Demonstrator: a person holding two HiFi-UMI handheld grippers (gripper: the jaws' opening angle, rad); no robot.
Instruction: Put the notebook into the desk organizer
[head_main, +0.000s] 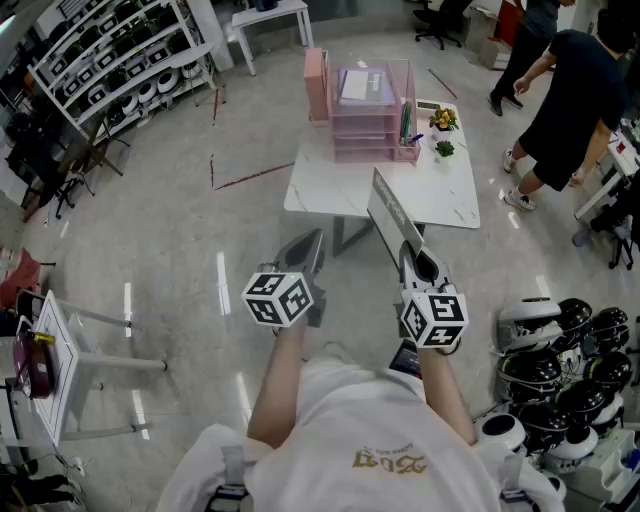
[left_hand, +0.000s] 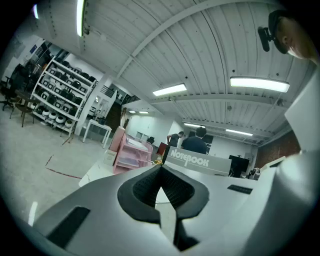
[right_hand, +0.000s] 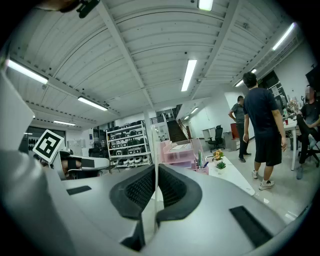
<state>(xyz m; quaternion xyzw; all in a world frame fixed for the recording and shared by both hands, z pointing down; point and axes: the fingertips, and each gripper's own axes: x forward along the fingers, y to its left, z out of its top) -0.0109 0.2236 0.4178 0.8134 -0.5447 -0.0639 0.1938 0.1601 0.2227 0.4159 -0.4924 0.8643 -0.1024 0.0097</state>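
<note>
The grey notebook (head_main: 388, 208) stands on edge, tilted, with my right gripper (head_main: 411, 252) shut on its near end, in front of the white table (head_main: 450, 200). In the right gripper view it shows as a thin pale edge (right_hand: 155, 145) pinched between the dark pads (right_hand: 172, 187). The pink desk organizer (head_main: 368, 108) with stacked trays stands at the table's far side, ahead of the notebook. My left gripper (head_main: 311, 243) hangs to the left of the notebook, shut and holding nothing. The left gripper view shows its tips (left_hand: 161, 168) meeting, the lettered notebook cover (left_hand: 197, 161) and the organizer (left_hand: 131, 152) beyond.
A pen holder (head_main: 408, 140) and two small plants (head_main: 443, 121) stand right of the organizer. People (head_main: 565, 90) stand at the right. Helmets (head_main: 560, 350) lie on the floor at the lower right. Shelving (head_main: 110, 60) lines the upper left; a small white stand (head_main: 60, 370) is at my left.
</note>
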